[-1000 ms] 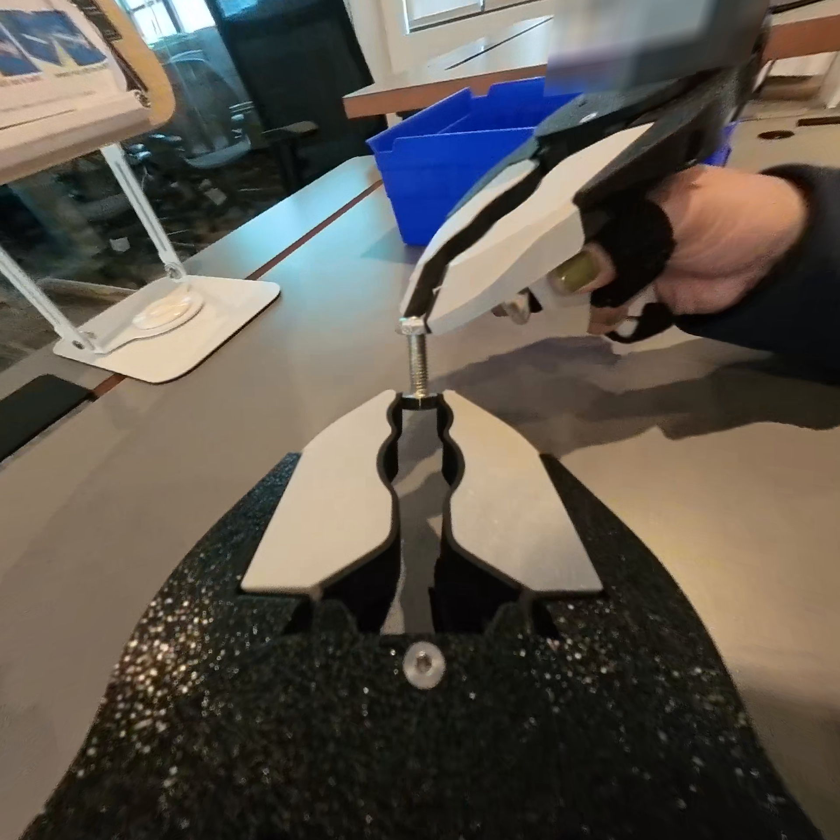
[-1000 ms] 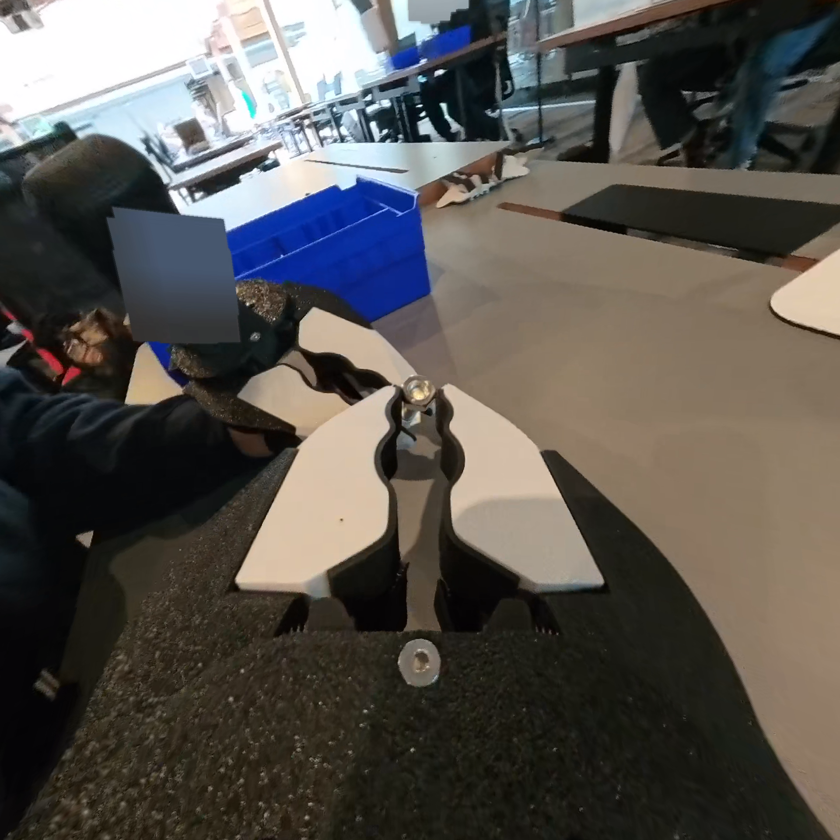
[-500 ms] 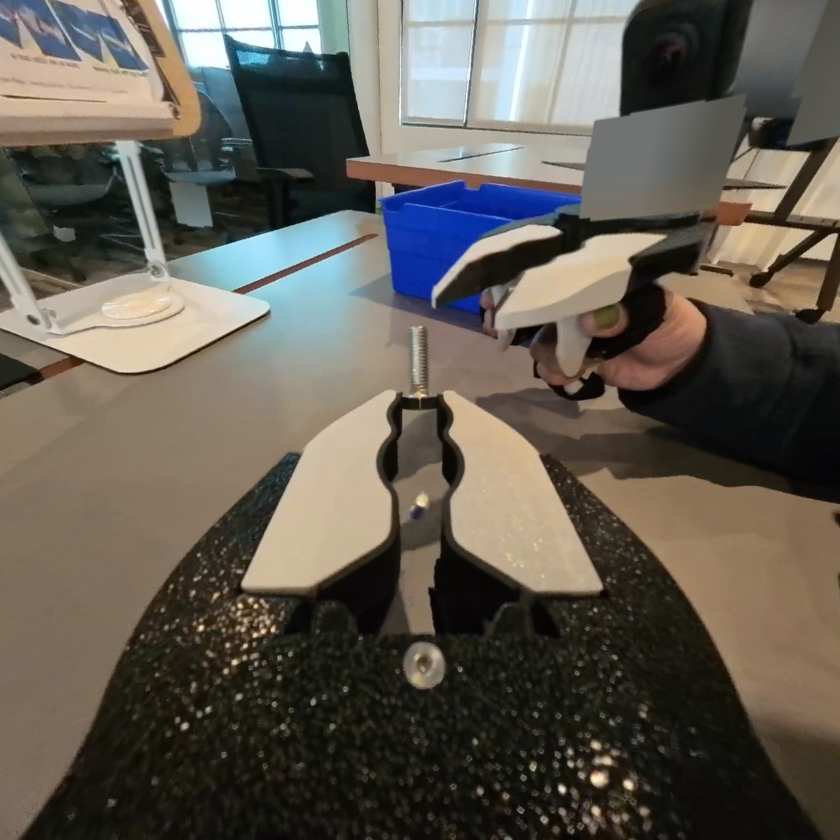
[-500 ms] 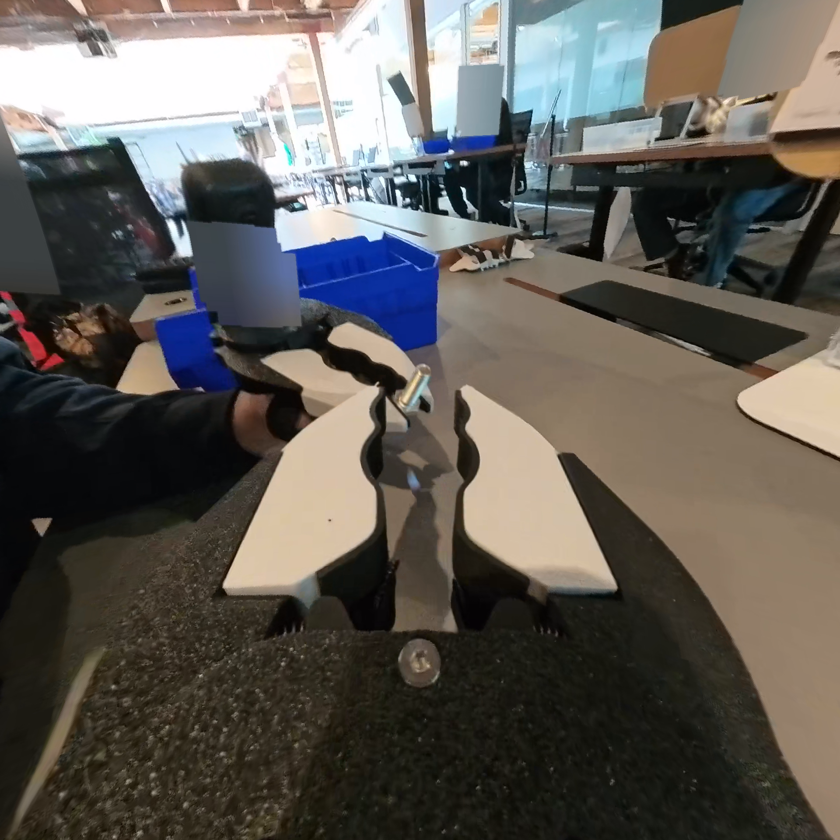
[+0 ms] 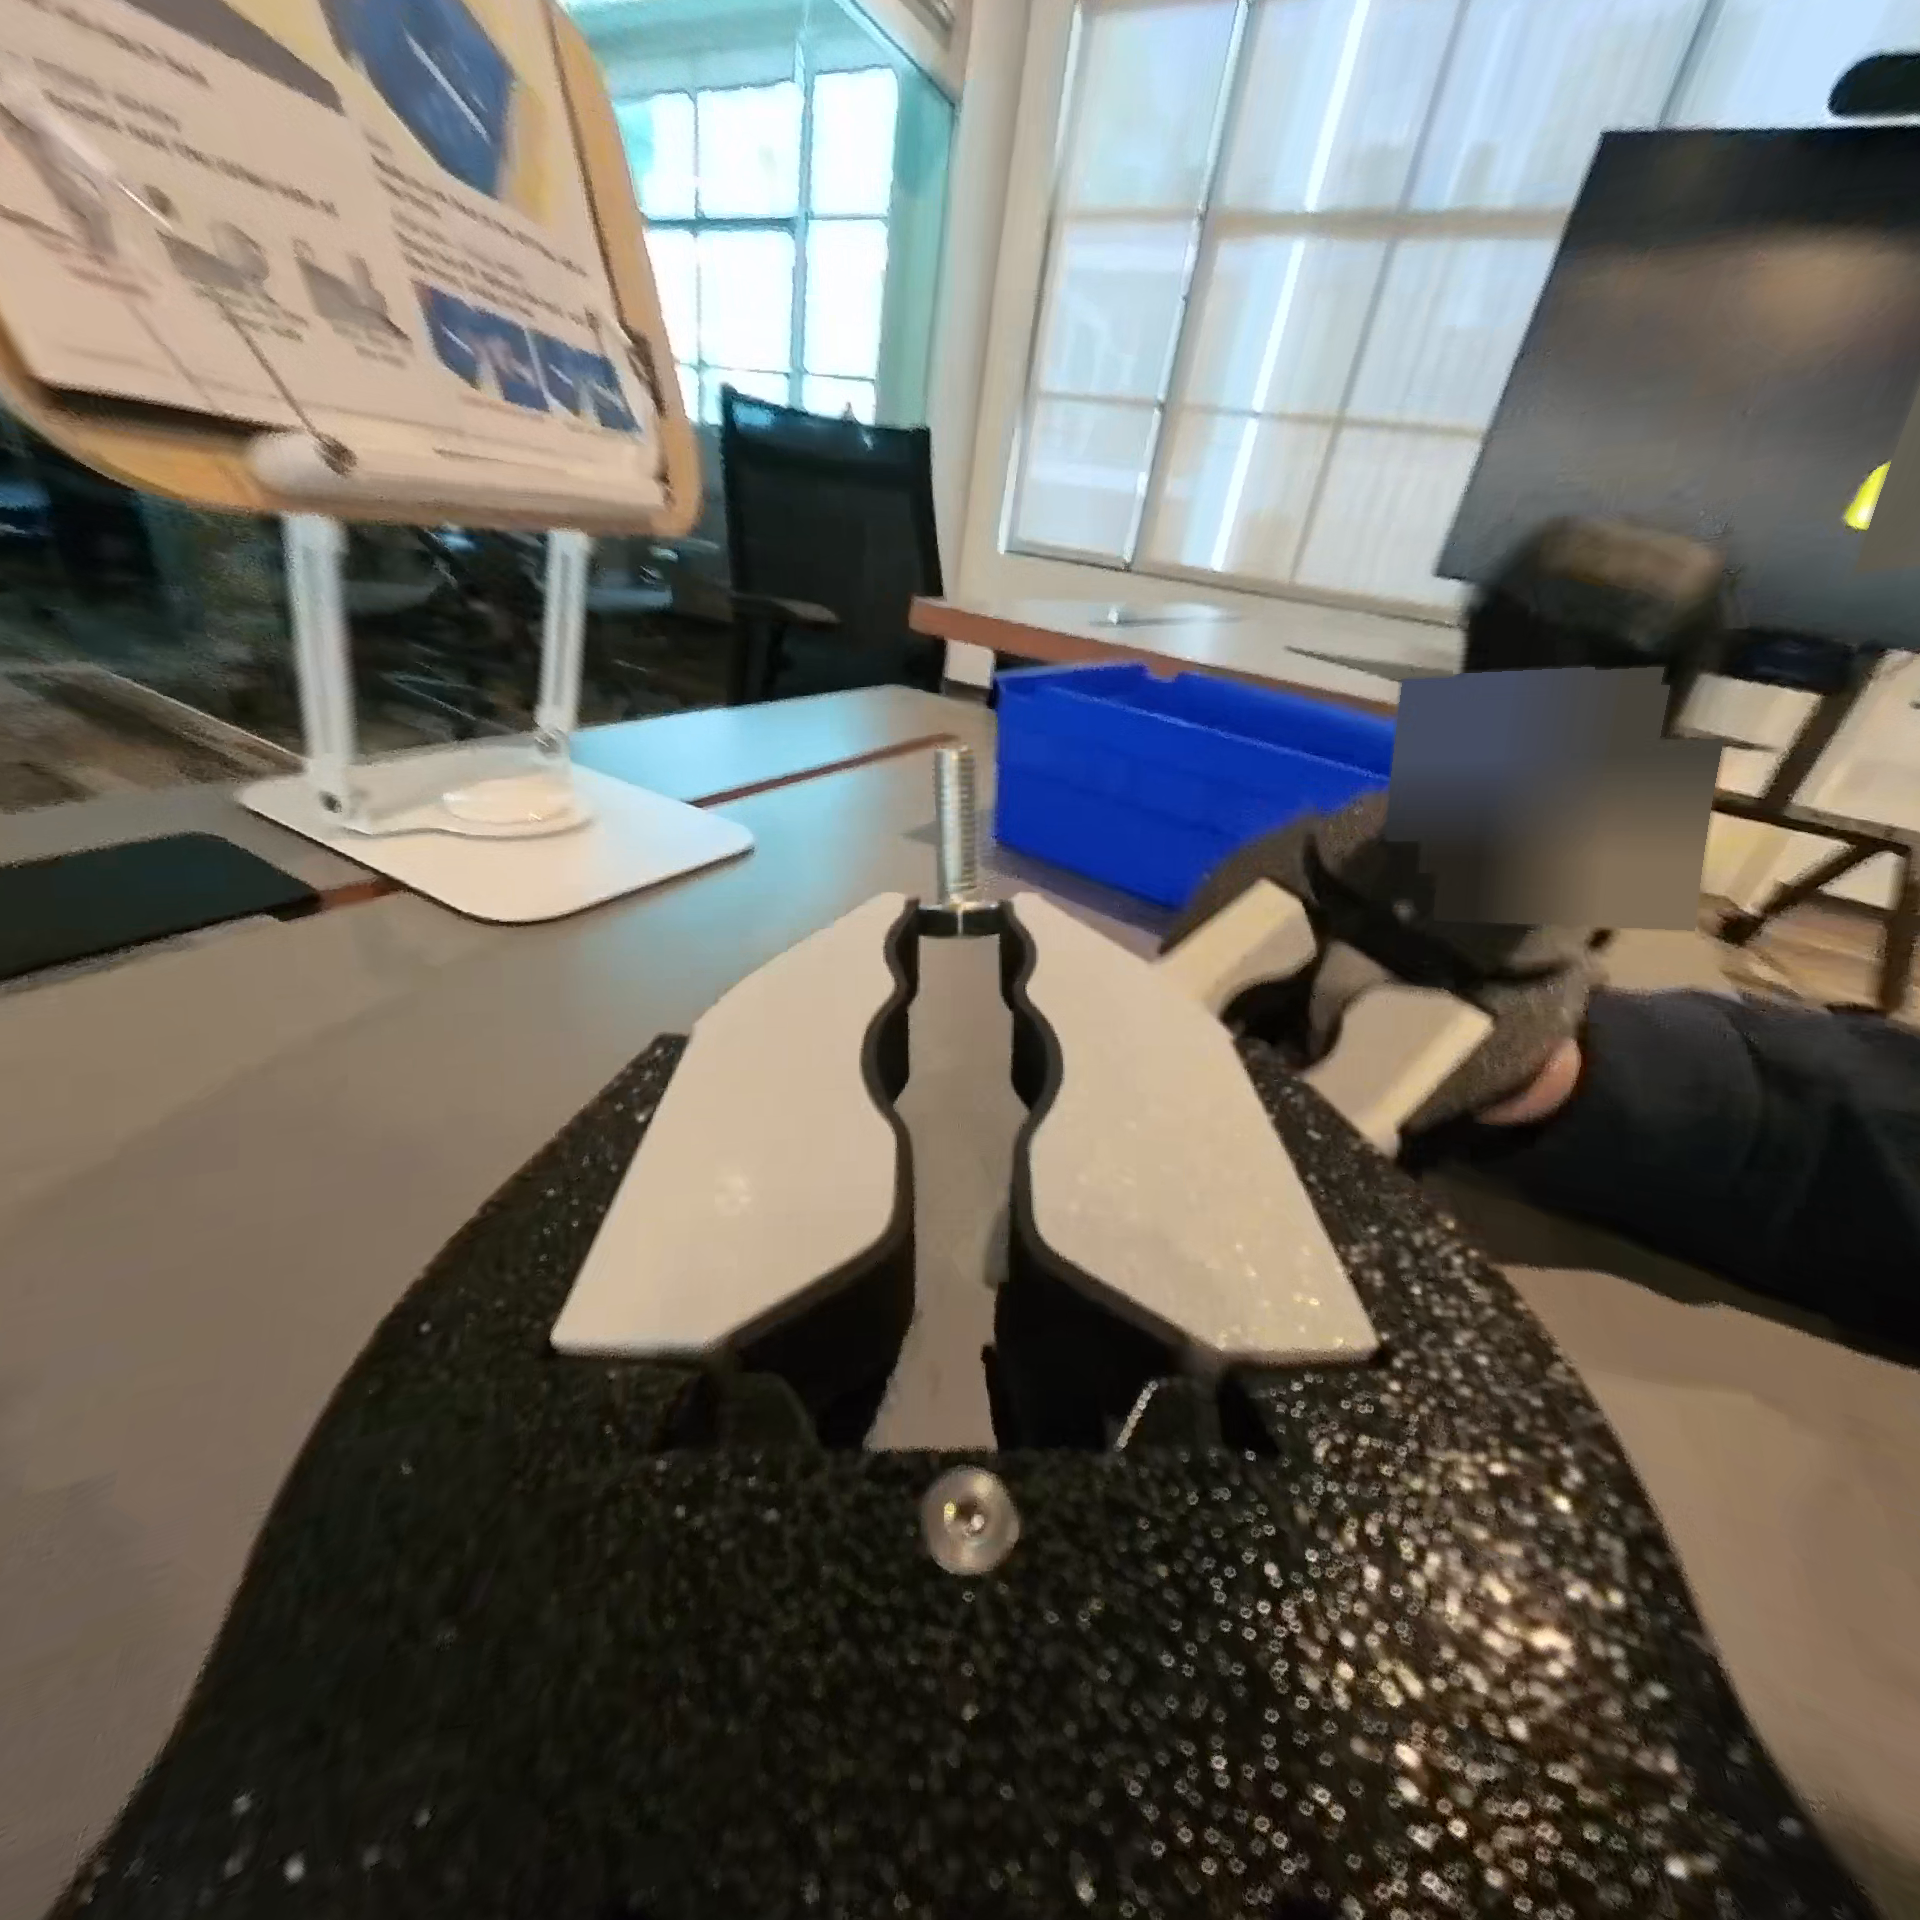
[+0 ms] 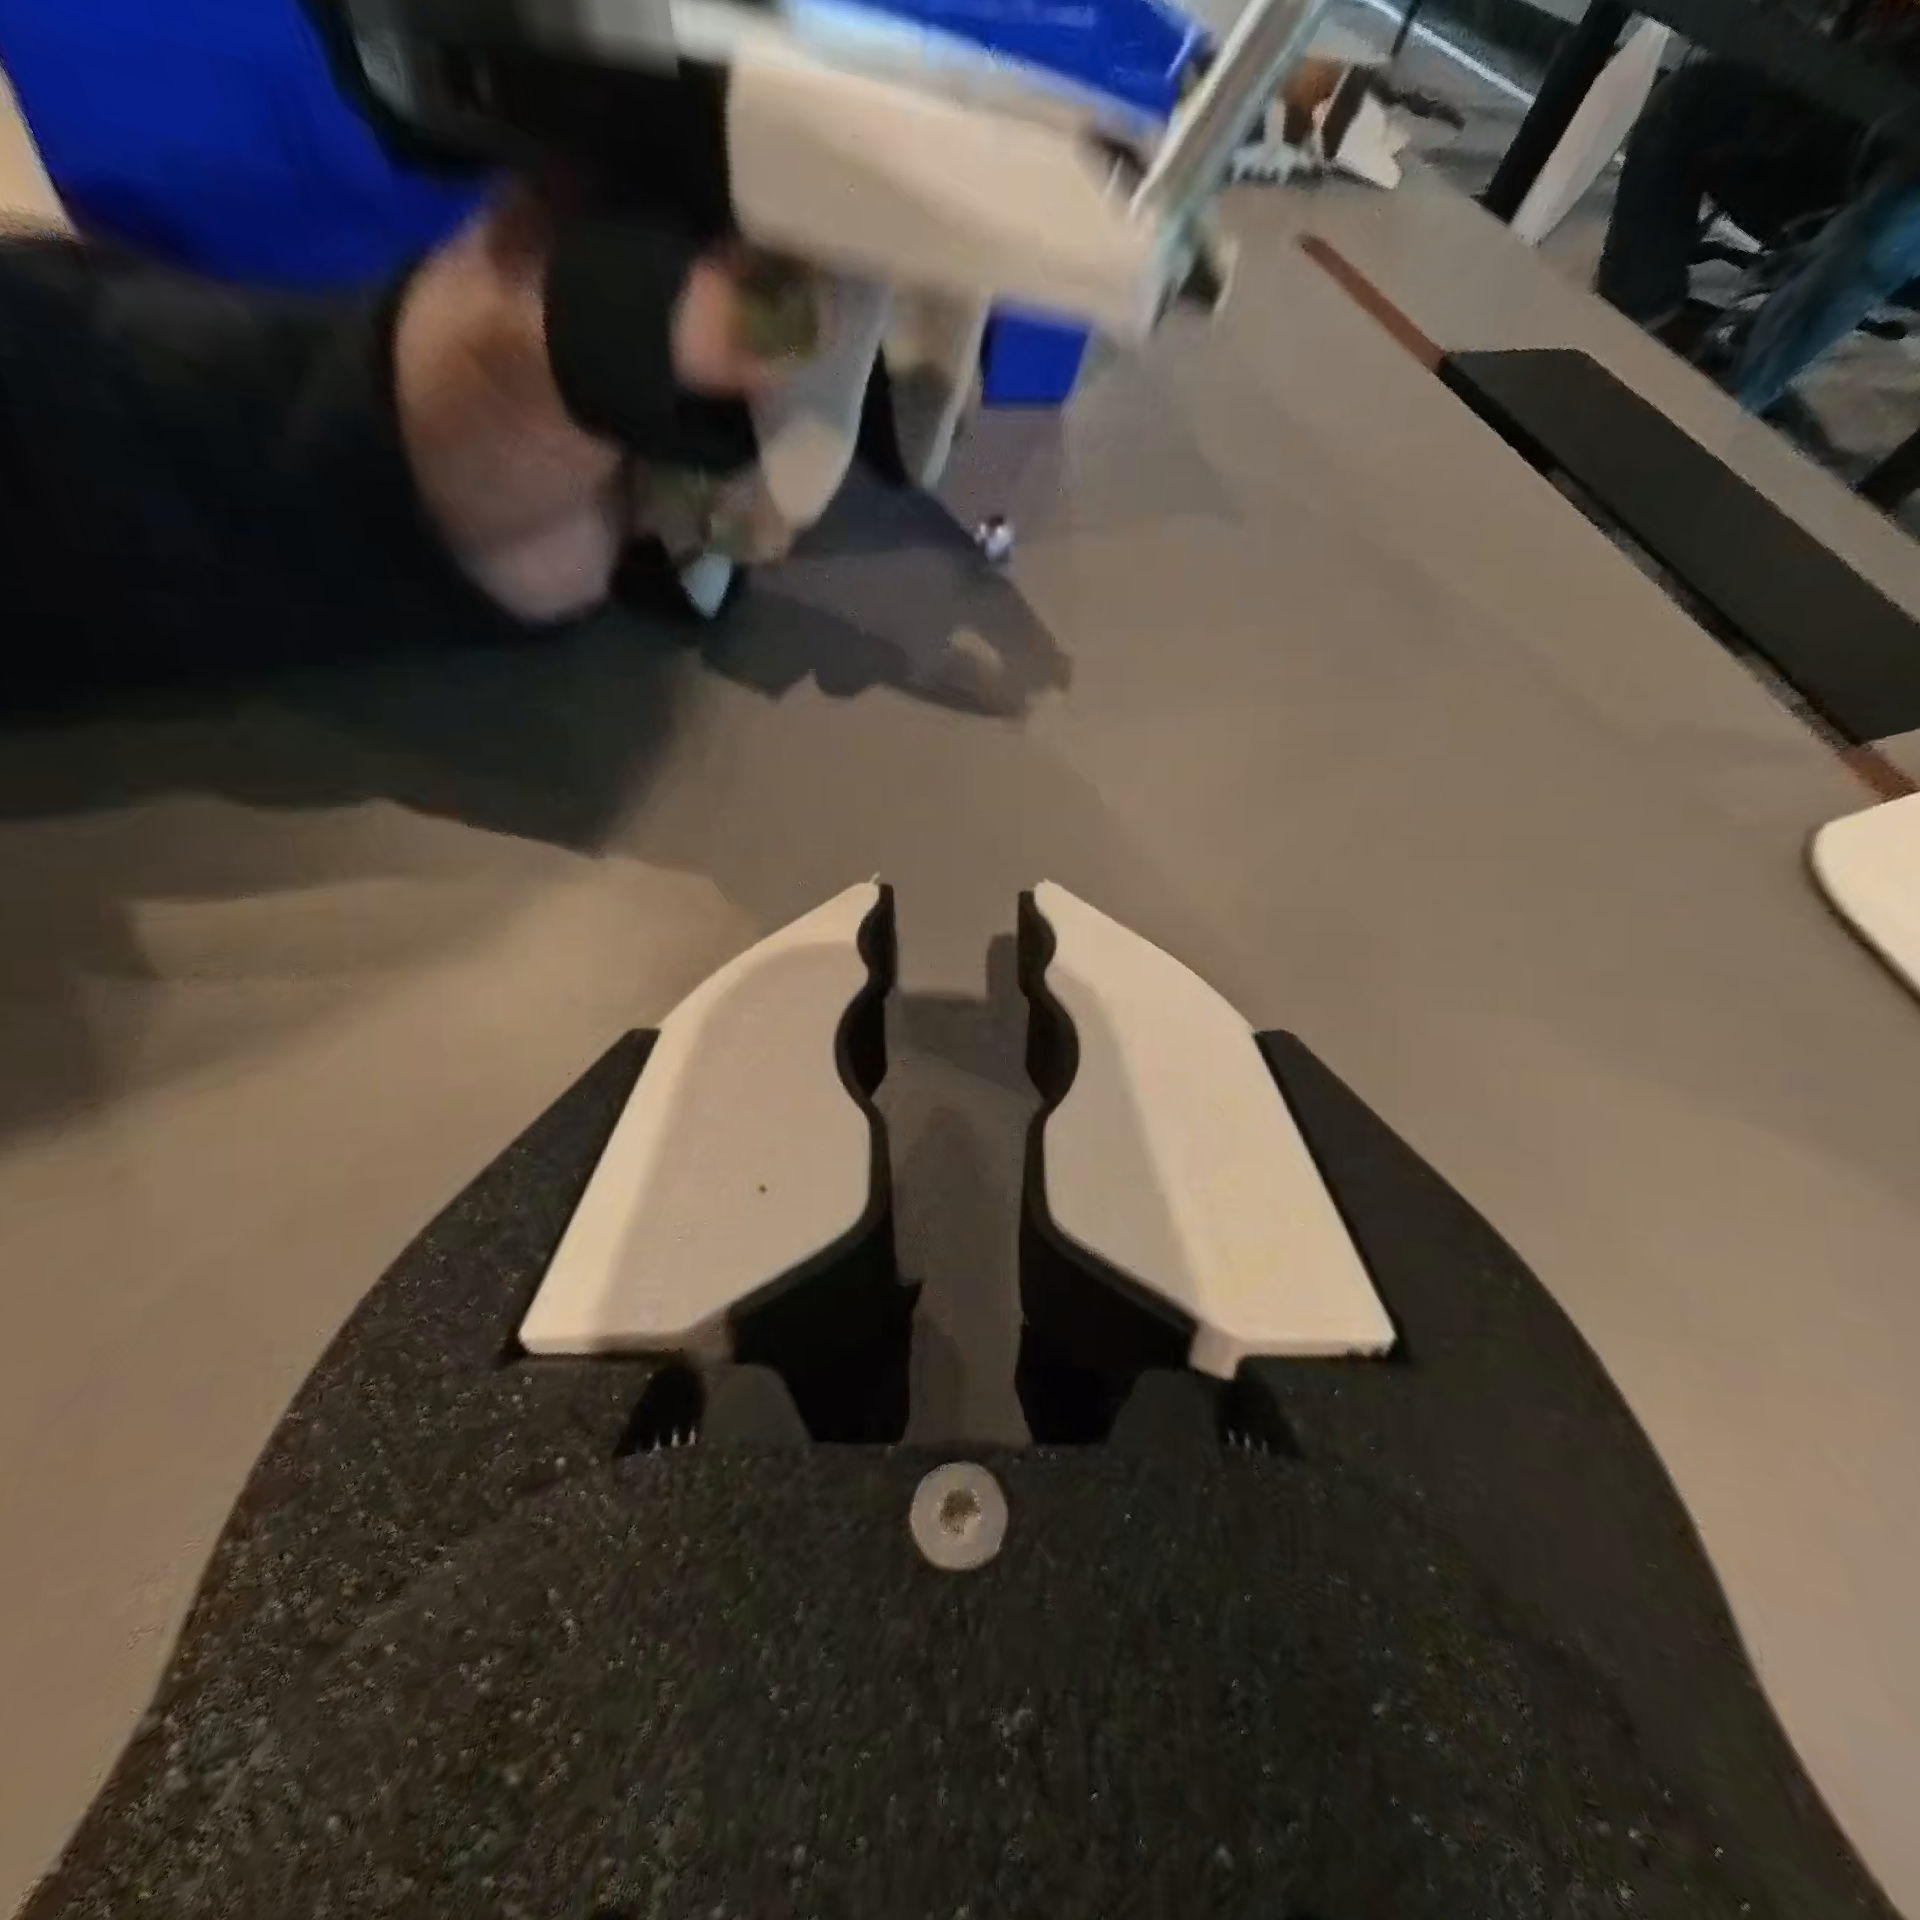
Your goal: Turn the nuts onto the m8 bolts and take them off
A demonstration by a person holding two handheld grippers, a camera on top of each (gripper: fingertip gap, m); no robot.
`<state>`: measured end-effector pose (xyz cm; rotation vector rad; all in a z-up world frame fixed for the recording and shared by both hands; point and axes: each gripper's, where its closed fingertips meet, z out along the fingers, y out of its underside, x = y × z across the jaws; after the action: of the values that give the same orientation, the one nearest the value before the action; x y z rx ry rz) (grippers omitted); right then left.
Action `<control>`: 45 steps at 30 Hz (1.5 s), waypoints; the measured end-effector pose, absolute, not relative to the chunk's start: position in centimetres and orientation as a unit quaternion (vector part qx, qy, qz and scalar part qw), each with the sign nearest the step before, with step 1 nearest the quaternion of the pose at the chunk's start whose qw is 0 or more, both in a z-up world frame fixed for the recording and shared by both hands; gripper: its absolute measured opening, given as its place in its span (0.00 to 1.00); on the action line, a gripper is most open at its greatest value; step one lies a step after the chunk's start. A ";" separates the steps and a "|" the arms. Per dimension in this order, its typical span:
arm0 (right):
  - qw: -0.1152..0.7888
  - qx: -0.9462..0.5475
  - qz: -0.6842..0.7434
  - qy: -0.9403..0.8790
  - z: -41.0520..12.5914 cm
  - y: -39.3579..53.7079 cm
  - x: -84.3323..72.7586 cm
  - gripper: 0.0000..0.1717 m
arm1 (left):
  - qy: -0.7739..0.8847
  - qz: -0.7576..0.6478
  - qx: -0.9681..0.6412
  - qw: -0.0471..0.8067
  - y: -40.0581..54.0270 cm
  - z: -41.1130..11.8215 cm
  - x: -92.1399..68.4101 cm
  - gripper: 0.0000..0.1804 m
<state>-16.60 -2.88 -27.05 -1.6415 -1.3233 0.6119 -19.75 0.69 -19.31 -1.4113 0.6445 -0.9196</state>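
The left claw grips the silver threaded bolt by its head, upright. The right claw is open and empty over the grey counter; fetch 1 small nut, then align squarely.

A second ago the right gripper pinched the nut atop the bolt; now its jaws stand apart and bare, low over the table; the nut lies ahead of it.
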 end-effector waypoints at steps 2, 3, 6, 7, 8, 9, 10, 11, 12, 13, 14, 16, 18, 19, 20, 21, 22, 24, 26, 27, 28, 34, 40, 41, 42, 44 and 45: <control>0.468 -0.647 0.192 -0.571 -27.8 -2.9 -17.2 0.11 | 0.260 -0.369 -0.620 0.642 1.1 -18.5 -21.1 0.08; 0.481 -0.630 0.168 -0.586 -28.0 -2.9 -17.7 0.11 | 0.254 -0.346 -0.626 0.651 1.3 -18.3 -21.6 0.08; 0.497 -0.592 0.167 -0.612 -28.0 -3.1 -20.2 0.08 | 0.239 -0.275 -0.639 0.678 1.9 -17.8 -23.3 0.08; 0.489 -0.597 0.181 -0.610 -28.0 -3.0 -21.0 0.10 | 0.234 -0.256 -0.642 0.683 2.1 -17.7 -23.8 0.08; 0.479 -0.600 0.197 -0.609 -28.0 -3.0 -21.7 0.12 | 0.230 -0.242 -0.645 0.688 2.2 -17.6 -24.2 0.08; 0.474 -0.602 0.206 -0.609 -28.1 -2.7 -22.4 0.14 | 0.225 -0.227 -0.646 0.693 2.3 -17.4 -24.7 0.08; 0.470 -0.600 0.211 -0.612 -28.1 -2.3 -23.0 0.16 | 0.221 -0.210 -0.646 0.700 2.4 -17.2 -25.2 0.08; 0.465 -0.595 0.218 -0.618 -28.1 -2.0 -23.7 0.19 | 0.218 -0.190 -0.647 0.705 2.5 -17.1 -25.8 0.08; 0.460 -0.594 0.223 -0.621 -28.1 -1.6 -24.3 0.20 | 0.214 -0.171 -0.647 0.711 2.6 -16.9 -26.4 0.08; 0.451 -0.595 0.231 -0.624 -28.2 -1.4 -24.9 0.21 | 0.209 -0.154 -0.646 0.718 2.7 -16.6 -27.0 0.08; 0.436 -0.595 0.244 -0.629 -28.4 -1.4 -25.4 0.23 | 0.205 -0.141 -0.643 0.724 2.7 -16.3 -27.5 0.08; 0.422 -0.587 0.263 -0.638 -28.4 -1.4 -26.4 0.25 | 0.199 -0.121 -0.637 0.735 2.6 -15.7 -28.3 0.08; 0.431 -0.578 0.264 -0.640 -28.2 -0.7 -27.4 0.23 | 0.194 -0.106 -0.634 0.741 2.5 -15.3 -28.9 0.08; 0.434 -0.580 0.258 -0.640 -28.3 -0.1 -27.8 0.23 | 0.191 -0.105 -0.632 0.744 2.4 -15.1 -29.1 0.08; 0.434 -0.585 0.253 -0.637 -28.4 0.6 -28.2 0.23 | 0.189 -0.109 -0.630 0.745 2.3 -15.0 -29.1 0.08; 0.433 -0.590 0.253 -0.632 -28.4 1.2 -28.7 0.22 | 0.188 -0.111 -0.629 0.746 2.3 -14.9 -29.0 0.08; 0.435 -0.596 0.255 -0.624 -28.2 1.8 -29.3 0.19 | 0.189 -0.108 -0.629 0.746 2.3 -14.9 -29.0 0.08; 0.437 -0.608 0.265 -0.608 -28.0 3.0 -30.4 0.17 | 0.191 -0.102 -0.629 0.747 2.3 -15.0 -29.0 0.08; 0.423 -0.626 0.259 -0.602 -28.4 4.1 -31.2 0.16 | 0.191 -0.101 -0.629 0.747 2.3 -15.1 -29.0 0.08; 0.411 -0.635 0.253 -0.603 -28.9 4.6 -31.5 0.16 | 0.190 -0.101 -0.630 0.747 2.3 -15.1 -29.1 0.08; 0.400 -0.643 0.248 -0.604 -29.3 5.0 -31.9 0.17 | 0.189 -0.101 -0.630 0.747 2.4 -15.1 -29.1 0.08; 0.337 -0.667 0.260 -0.612 -30.6 5.4 -33.0 0.16 | 0.188 -0.097 -0.631 0.746 2.4 -15.2 -29.3 0.08; 0.334 -0.667 0.246 -0.619 -31.0 5.6 -33.4 0.13 | 0.184 -0.098 -0.627 0.750 2.3 -15.1 -29.5 0.08; 0.333 -0.666 0.247 -0.620 -31.1 5.5 -33.4 0.09 | 0.183 -0.098 -0.627 0.751 2.3 -15.0 -29.6 0.08; 0.335 -0.666 0.245 -0.619 -31.1 5.6 -33.4 0.09 | 0.183 -0.097 -0.627 0.751 2.3 -15.0 -29.6 0.08; 0.342 -0.666 0.241 -0.618 -31.0 5.7 -33.2 0.09 | 0.185 -0.099 -0.624 0.753 2.2 -15.0 -29.5 0.08; 0.352 -0.662 0.241 -0.616 -30.7 5.8 -32.9 0.09 | 0.186 -0.099 -0.622 0.754 2.1 -14.9 -29.5 0.08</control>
<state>-32.89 5.79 -30.70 -1.7142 -1.5940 0.6249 -29.47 2.10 -14.89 -1.3562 0.4055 -0.2154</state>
